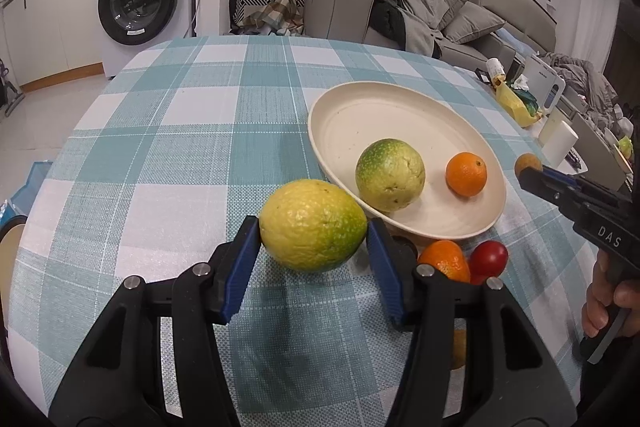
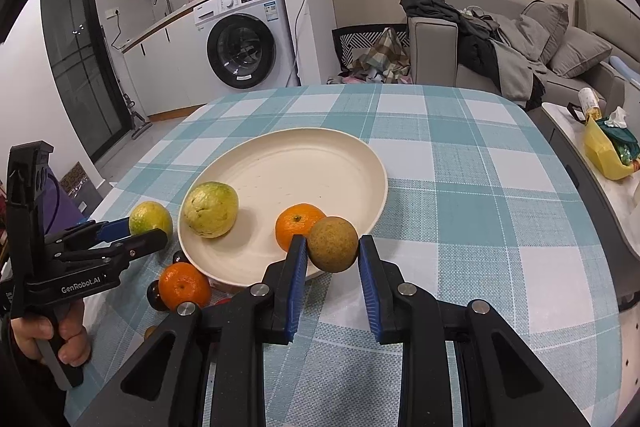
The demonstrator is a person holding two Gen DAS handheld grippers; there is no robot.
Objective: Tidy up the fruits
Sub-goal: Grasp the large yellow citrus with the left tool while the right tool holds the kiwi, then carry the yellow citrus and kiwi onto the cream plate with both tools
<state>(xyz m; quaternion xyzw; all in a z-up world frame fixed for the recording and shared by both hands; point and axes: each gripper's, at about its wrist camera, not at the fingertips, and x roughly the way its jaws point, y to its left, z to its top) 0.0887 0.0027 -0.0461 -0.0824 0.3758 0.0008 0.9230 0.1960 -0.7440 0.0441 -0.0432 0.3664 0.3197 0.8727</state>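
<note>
Checked tablecloth (image 2: 460, 187); left tool (image 1: 314, 233) clamping yellow-green fruit (image 1: 313, 225); right tool (image 2: 333, 247) gripping brown fruit (image 2: 333, 243) by plate rim (image 2: 382, 195)

My left gripper (image 1: 313, 227) reads as matt black plastic with ribbed blue pads (image 1: 246, 269) and bright metal pivot pins; it clamps a yellow-green citrus (image 1: 313, 225) with pebbled, faintly shiny rind. My right gripper (image 2: 333, 247), same build, pinches a small brown fruit (image 2: 333, 243), dull and rough-skinned. Plate (image 2: 320, 147): cream, smooth, satin. Tablecloth (image 1: 180, 115): woven checked cloth, matt. Mandarin (image 2: 299, 225): dimpled, glossy.
</note>
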